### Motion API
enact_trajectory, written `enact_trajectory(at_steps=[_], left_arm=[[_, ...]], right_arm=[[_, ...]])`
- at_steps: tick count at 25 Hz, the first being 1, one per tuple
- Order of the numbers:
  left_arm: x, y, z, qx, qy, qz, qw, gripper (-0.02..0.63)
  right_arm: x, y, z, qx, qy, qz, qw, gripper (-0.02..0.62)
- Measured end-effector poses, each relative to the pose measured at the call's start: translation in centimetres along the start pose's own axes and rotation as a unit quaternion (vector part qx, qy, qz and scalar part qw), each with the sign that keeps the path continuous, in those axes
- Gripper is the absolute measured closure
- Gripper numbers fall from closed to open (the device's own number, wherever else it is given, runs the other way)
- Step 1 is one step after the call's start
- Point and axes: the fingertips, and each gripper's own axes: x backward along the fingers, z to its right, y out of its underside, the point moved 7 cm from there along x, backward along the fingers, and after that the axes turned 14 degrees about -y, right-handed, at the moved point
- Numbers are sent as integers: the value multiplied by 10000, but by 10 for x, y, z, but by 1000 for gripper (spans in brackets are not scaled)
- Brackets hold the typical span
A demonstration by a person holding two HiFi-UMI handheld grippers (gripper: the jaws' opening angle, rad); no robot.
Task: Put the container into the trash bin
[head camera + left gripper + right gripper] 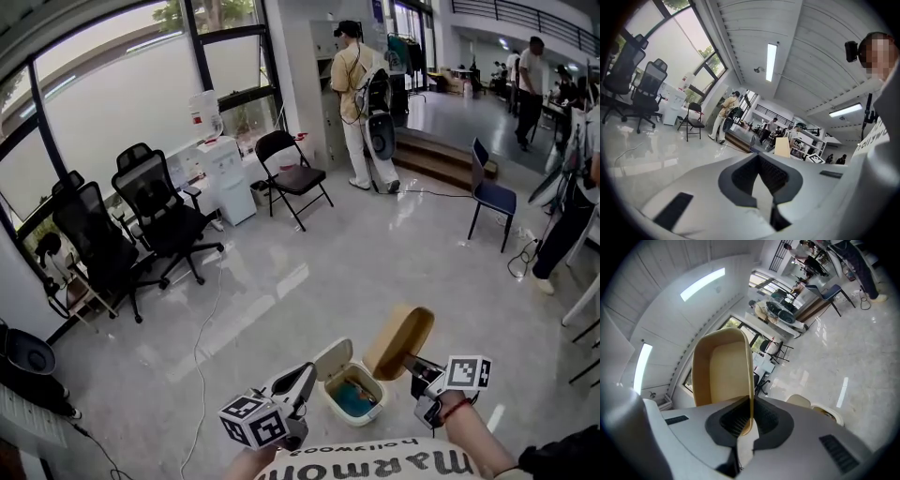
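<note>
Left gripper [302, 377] is hanging just left of the trash bin [330, 405], jaws closed with nothing between them. Right gripper [411, 364] is pinching one side wall of the tan container [398, 341], jaws tight on that thin edge. The container is sitting in the air just right of the bin's mouth. Its long axis is tilting up and to the right, open face toward the right gripper's camera. The bin lid [333, 359] is standing open. Bare floor is running all round the bin; the office chairs [159, 211] and folding chair [292, 176] are sitting well apart.
</note>
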Motion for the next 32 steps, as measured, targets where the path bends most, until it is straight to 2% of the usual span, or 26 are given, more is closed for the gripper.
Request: enact_trajectory(at_steps=[9,13,18,20,24,29,32], left_arm=[[-33,-13,-17,-161,152,-61,9997,609],[-52,-8,-17,-281,238,-98,9993,609],[-73,6,-17,-114,186,-285,9994,609],[-80,15,-15,-68,154,-335,9993,609],[-97,21,-13,-146,-29,-172,9997,609],[-113,42,-11,-358,-823,-247,9957,609],[-121,58,-14,-247,-1031,-242,9941,609]], right_arm=[[-17,-13,17,-139,16,141,9998,584],[-7,-9,36,-217,228,165,9994,583],[-14,-9,48,-406,262,-35,9988,584],[-18,-14,54,-399,251,-188,9987,584],[-35,-34,68,-407,153,-634,9970,583],[-66,-60,89,-325,2,-1701,9849,584],[-83,-69,108,-315,-69,-2111,9769,584]])
